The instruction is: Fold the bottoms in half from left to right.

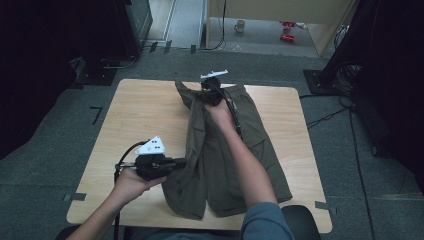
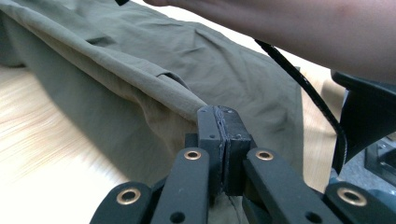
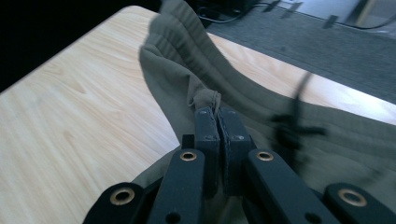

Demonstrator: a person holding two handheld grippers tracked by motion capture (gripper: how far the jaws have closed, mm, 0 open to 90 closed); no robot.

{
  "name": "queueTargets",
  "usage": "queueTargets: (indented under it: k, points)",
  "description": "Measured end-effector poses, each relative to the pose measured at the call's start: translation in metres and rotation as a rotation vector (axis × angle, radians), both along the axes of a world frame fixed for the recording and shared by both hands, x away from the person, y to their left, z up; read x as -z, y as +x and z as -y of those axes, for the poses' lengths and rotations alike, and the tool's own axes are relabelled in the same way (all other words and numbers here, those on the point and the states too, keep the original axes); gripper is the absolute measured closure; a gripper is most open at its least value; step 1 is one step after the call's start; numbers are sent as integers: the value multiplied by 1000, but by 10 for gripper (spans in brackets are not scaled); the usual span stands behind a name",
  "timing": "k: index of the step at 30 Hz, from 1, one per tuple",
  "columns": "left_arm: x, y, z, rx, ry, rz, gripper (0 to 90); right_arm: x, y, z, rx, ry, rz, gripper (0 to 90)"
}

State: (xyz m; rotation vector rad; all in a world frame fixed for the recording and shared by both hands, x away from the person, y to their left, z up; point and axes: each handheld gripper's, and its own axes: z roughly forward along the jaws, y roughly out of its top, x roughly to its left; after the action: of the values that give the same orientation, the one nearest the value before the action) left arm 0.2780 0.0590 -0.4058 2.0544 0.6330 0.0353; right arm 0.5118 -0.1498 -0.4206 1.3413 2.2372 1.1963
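Both tongs, left at seven o'clock and right at twelve, are clamped on soft, limp olive-green cloth shorts, best gripped at hems.

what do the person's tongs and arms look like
Both tongs are black. The left tongs carry a white three-cornered plate with dark dots and trail a black cable. The right tongs bear a similar white plate, with a black cable along the forearm. Up close, each has flat black links with brass-ringed rivets and dark grey pads. The forearms are bare; a grey-blue sleeve covers the right upper arm.
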Motion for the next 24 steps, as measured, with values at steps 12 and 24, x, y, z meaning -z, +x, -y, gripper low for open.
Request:
queueTargets:
  k: [12, 24]
  points:
    - [5, 12, 66, 88, 41, 10, 900, 4, -7, 67, 106, -25, 11, 876]
    - [42, 27, 119, 109, 97, -13, 900, 37, -6, 116, 190, -160, -3, 871]
